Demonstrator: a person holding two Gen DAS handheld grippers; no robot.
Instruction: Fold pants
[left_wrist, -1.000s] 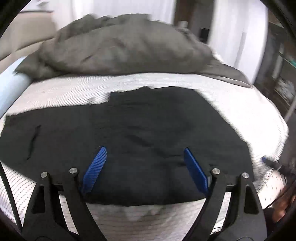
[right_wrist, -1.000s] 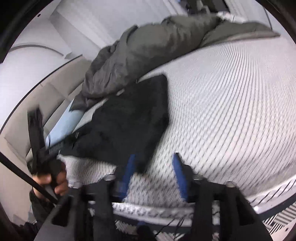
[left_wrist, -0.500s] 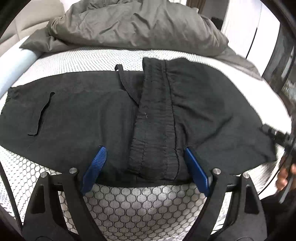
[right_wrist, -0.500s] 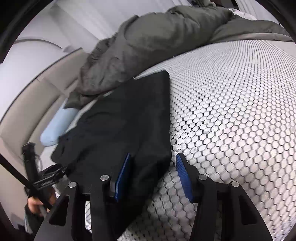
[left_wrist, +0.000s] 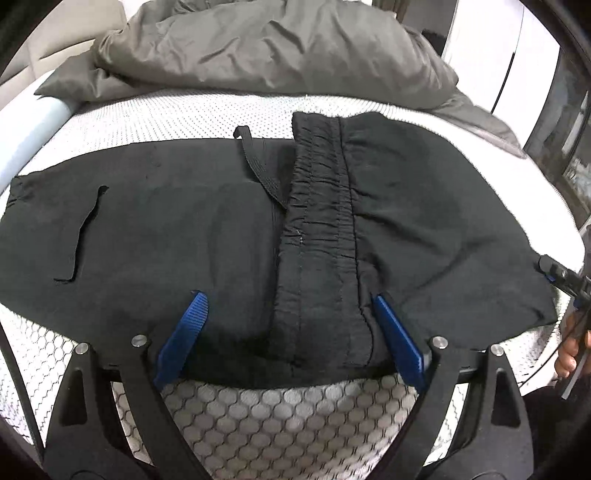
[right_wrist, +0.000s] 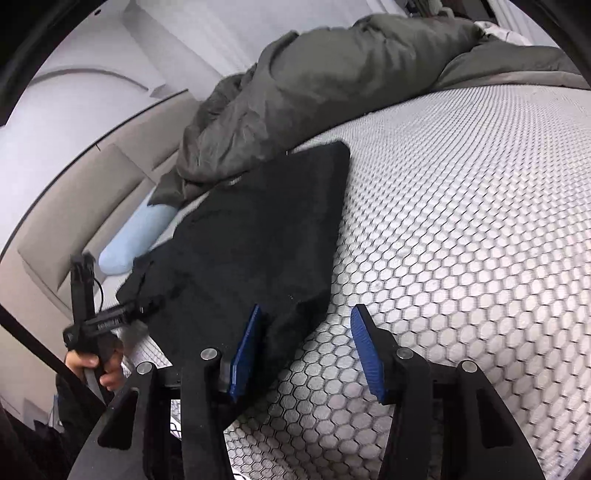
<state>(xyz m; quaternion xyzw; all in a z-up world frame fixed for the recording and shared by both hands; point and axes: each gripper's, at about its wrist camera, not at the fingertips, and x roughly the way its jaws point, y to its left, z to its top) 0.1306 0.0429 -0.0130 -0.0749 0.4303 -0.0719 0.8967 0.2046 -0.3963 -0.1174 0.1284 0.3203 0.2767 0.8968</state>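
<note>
1. The black pants (left_wrist: 229, 236) lie flat on the bed (left_wrist: 288, 424), close to its near edge. The bed cover is white with a honeycomb pattern.
2. The pants are folded over on themselves. The stretchy waistband (left_wrist: 321, 229) runs from the near edge toward the far side, across the middle of the cloth.
3. A black drawstring (left_wrist: 258, 166) lies on the pants just beside the waistband.
4. A big grey blanket (left_wrist: 266, 48) is bunched up along the far side of the bed, past the pants.
5. A light blue pillow (right_wrist: 136, 236) lies at the side of the bed, by the end of the pants.
6. The left tongs (left_wrist: 288, 306) stand wide apart, and they have just been opening more. The near edge of the pants with the waistband lies between the blue pads, but the pads do not squeeze it.
7. The right tongs (right_wrist: 306, 314) stand about half open at the near corner of the pants. The left blue pad is over the cloth and the right one is over the bare bed. They grip nothing.
8. A hand (right_wrist: 92, 365) holds the left tongs.
</note>
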